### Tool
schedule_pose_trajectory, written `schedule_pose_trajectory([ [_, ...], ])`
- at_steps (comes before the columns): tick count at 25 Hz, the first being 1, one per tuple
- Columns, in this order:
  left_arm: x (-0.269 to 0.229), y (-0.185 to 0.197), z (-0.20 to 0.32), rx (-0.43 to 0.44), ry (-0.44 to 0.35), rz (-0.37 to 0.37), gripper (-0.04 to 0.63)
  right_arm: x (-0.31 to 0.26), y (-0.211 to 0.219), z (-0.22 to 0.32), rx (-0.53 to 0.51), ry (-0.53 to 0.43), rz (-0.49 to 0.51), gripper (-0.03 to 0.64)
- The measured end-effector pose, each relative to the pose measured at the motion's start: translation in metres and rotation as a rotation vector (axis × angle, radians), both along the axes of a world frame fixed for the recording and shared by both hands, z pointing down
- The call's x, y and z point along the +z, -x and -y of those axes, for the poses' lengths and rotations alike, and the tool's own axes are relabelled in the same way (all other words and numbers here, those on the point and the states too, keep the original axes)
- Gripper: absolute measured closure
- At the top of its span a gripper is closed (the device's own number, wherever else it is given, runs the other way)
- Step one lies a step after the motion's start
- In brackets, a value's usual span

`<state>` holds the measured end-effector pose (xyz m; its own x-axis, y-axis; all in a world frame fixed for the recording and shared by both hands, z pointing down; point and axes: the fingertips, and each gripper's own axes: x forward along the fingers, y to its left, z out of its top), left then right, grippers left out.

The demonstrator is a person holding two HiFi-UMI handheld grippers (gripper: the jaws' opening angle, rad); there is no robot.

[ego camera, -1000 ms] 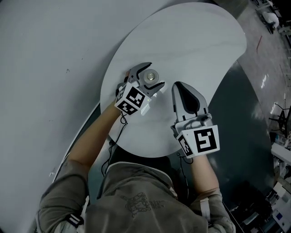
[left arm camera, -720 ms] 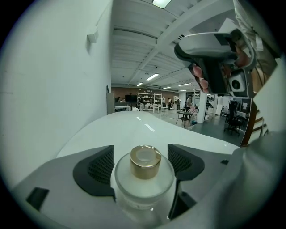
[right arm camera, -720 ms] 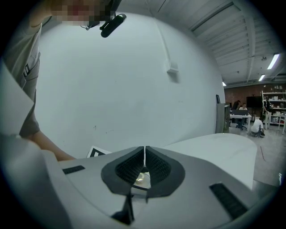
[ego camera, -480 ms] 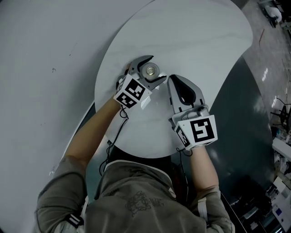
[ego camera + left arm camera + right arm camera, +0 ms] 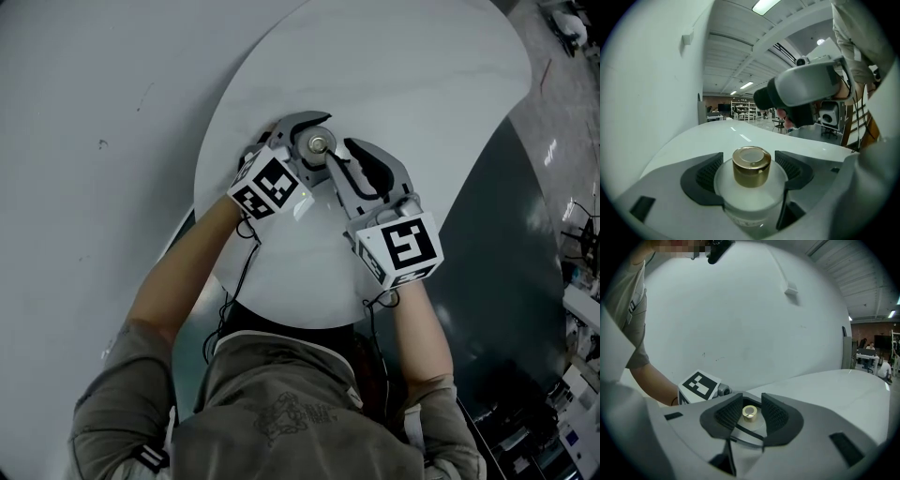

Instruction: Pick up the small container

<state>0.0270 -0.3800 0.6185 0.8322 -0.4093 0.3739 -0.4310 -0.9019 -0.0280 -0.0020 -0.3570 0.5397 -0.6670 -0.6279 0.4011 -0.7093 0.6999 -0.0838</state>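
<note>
Frosted glass under a gold cap [image 5: 751, 164], the small container [image 5: 750, 190] stands on the white table [image 5: 422, 103]. We see the left gripper [image 5: 751, 172] clamped on its body, one pad [image 5: 708, 174] at each side. The right gripper [image 5: 751, 415] faces it from the opposite side, its jaws apart and just now opening. The cap shows in their gap, seemingly just beyond the tips and untouched

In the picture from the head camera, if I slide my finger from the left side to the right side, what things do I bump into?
white wall → left marker cube → small container with its gold cap → right marker cube → dark floor
</note>
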Motion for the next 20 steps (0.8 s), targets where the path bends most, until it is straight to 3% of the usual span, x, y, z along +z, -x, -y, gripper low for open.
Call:
schedule_pose_trajectory([
  [1, 0.001, 0.001, -0.001, 0.015, 0.0, 0.0, 0.25, 0.005, 0.005, 0.0, -0.011, 0.011, -0.01, 0.478],
  [13, 0.01, -0.029, -0.046, 0.256, -0.001, -0.016, 0.25, 0.057, 0.005, -0.022, -0.129, 0.077, -0.143, 0.454],
  [20, 0.012, -0.041, -0.064, 0.296, 0.004, -0.017, 0.25, 0.062, -0.001, -0.037, -0.187, 0.112, -0.13, 0.469],
])
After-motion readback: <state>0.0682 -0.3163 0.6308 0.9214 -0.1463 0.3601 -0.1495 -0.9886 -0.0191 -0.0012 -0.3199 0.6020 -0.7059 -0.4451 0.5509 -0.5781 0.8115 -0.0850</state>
